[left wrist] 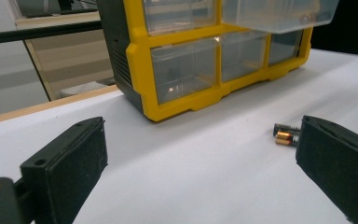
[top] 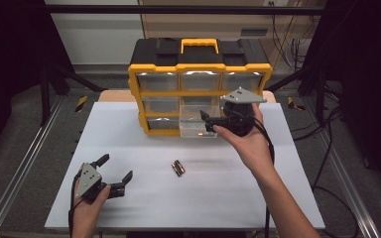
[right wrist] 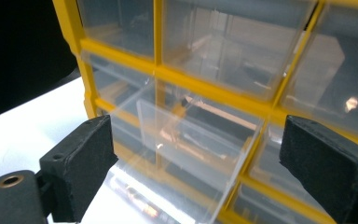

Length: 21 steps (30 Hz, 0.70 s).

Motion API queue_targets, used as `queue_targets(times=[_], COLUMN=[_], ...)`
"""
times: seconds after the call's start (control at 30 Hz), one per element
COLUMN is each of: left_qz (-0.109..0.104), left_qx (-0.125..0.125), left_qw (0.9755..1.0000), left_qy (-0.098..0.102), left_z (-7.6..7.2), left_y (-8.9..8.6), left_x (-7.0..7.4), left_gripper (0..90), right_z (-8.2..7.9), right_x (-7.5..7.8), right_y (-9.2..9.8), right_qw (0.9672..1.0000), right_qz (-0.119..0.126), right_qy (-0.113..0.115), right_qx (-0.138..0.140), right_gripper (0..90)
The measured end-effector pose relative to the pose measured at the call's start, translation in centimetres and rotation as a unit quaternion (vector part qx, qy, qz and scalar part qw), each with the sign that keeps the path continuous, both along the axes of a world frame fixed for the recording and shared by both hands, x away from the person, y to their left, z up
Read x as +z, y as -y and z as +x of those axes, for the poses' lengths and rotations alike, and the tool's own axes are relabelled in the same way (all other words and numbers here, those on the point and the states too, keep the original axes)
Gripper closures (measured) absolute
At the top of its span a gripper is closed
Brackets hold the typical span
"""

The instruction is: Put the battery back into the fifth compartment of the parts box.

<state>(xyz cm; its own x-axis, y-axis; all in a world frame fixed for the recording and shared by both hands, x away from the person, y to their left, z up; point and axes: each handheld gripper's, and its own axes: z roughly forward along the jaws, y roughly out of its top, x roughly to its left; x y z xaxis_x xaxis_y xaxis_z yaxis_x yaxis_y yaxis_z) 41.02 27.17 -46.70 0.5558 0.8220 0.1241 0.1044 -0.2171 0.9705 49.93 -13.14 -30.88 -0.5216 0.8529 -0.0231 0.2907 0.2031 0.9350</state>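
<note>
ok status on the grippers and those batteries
Right gripper open at the pulled-out drawer. Left gripper open, resting on the table. Batteries loose mid-table, nothing in the way.

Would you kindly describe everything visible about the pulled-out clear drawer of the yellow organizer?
The clear drawer is a transparent plastic bin with thin glossy walls, drawn forward and open at the top. It sticks out of the middle column of the yellow organizer, low in its grid, and sits level. A battery with a copper-coloured end lies inside on its floor. The right gripper is at its right side, fingers open; whether they touch it cannot be told.
</note>
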Motion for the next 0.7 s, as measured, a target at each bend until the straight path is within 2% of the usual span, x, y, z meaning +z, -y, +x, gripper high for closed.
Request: queue_targets(times=[0.1,0.17,0.33,0.53,0.7], left_qz=[0.004,-0.020,-0.030,-0.056,-0.063], left_qx=[-0.004,-0.004,0.007,0.020,0.024], left_qw=[0.9999,0.9998,0.9995,0.9982,0.9977], left_qy=[-0.009,-0.006,-0.003,0.001,0.004], left_z=[0.0,0.2,0.0,-0.6,-1.0], left_y=[0.0,-0.1,-0.8,-1.8,-2.3], left_x=[-0.5,-0.4,-0.3,0.0,0.3], left_gripper=[2.0,2.2,2.2,2.1,2.0], right_z=[-1.2,-2.2,-3.9,-4.1,-4.1], right_x=[-1.2,-2.1,-3.8,-5.7,-7.4], right_y=[0.3,0.4,1.1,0.6,-0.5], right_qw=[0.9999,0.9999,0.9995,0.9988,0.9979], right_qz=[0.005,0.003,0.007,0.001,-0.001], right_qy=[-0.006,-0.008,-0.011,-0.044,-0.061], right_qx=[-0.008,-0.012,-0.028,-0.020,-0.018], right_gripper=[9.4,7.9,7.3,5.9,6.5])
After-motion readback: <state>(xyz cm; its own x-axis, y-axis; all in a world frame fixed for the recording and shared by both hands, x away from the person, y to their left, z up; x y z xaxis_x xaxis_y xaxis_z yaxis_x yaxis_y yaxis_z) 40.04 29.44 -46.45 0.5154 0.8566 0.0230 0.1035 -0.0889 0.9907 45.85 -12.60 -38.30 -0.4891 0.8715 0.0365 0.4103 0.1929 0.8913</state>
